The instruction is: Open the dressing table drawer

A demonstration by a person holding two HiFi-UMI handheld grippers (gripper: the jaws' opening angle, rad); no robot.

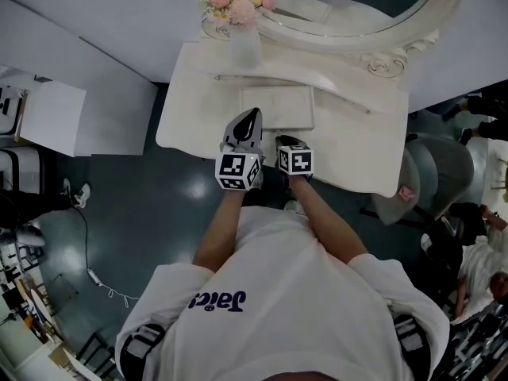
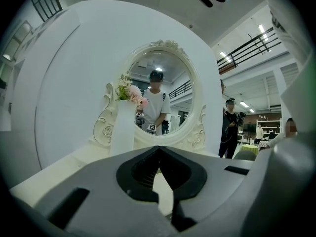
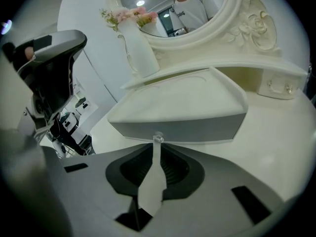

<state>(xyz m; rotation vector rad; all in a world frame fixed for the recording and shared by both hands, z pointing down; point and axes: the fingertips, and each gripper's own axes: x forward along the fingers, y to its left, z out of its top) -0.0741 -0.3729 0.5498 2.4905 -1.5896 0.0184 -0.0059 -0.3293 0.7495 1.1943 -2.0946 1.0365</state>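
Observation:
The white dressing table (image 1: 357, 151) carries a small raised drawer box (image 1: 278, 106) in front of the oval mirror (image 1: 361, 14). In the right gripper view the drawer front (image 3: 187, 127) shows grey, with a clear knob (image 3: 158, 138) at its middle. My right gripper (image 3: 156, 145) points down at that knob, its jaws a narrow slit apart, with the knob just past the tips. My left gripper (image 1: 248, 118) hovers beside it at the table's front edge. Its jaws meet at the tips (image 2: 159, 149) and hold nothing.
A white vase of pink flowers (image 1: 244, 38) stands at the table's back left. Small knobbed drawers (image 3: 279, 88) sit under the mirror frame. Grey chairs (image 1: 444, 169) stand to the right, a white cabinet (image 1: 51, 117) to the left. A bystander (image 2: 230, 127) stands beyond the table.

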